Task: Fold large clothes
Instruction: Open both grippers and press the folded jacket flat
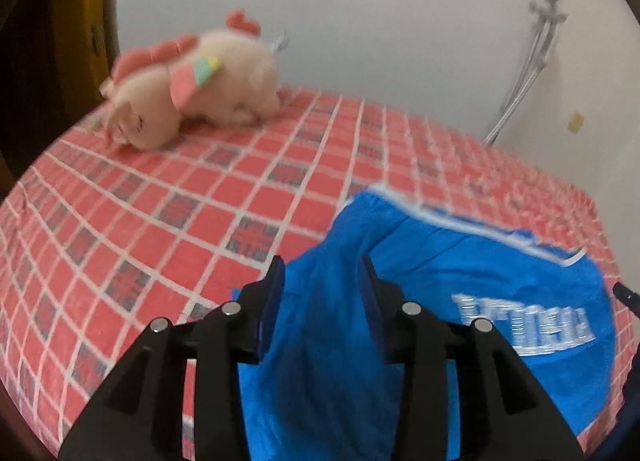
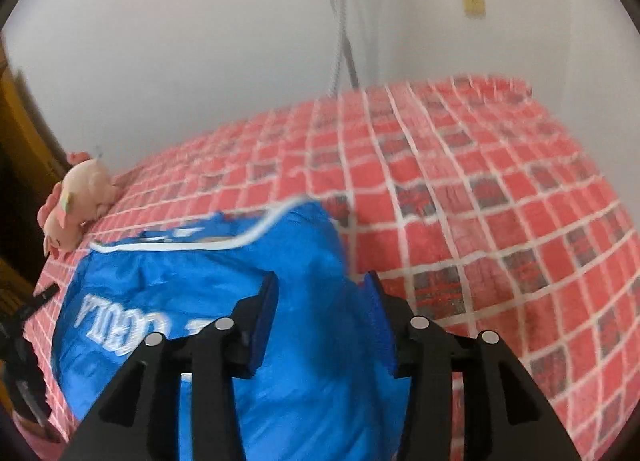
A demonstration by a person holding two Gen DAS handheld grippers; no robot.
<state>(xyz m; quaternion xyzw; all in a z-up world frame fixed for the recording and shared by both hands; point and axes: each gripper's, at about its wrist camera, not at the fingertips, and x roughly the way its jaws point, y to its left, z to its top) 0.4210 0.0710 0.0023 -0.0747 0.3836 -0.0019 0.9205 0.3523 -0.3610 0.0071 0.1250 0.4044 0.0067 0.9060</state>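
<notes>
Blue garment [image 1: 460,293] between parted jaws, both views; white collar trim [image 2: 256,235] clearest right wrist.

Between the black fingers of the left gripper [image 1: 323,275] hangs a bright blue garment [image 1: 460,301] with white block lettering and a white trim line along its edge. The pads on those fingers are dark blue. Beyond it spreads a bedsheet [image 1: 160,201] checked in red squares with white grid lines and scattered dark grey plaid squares. Far ahead to the left lies a pale pink plush toy [image 1: 192,89] with coral-pink mane and ears and a mint-and-yellow patch. The right gripper [image 2: 322,285] is black too, blue-padded, over the same blue cloth. The wall [image 2: 200,41] behind is plain white.
</notes>
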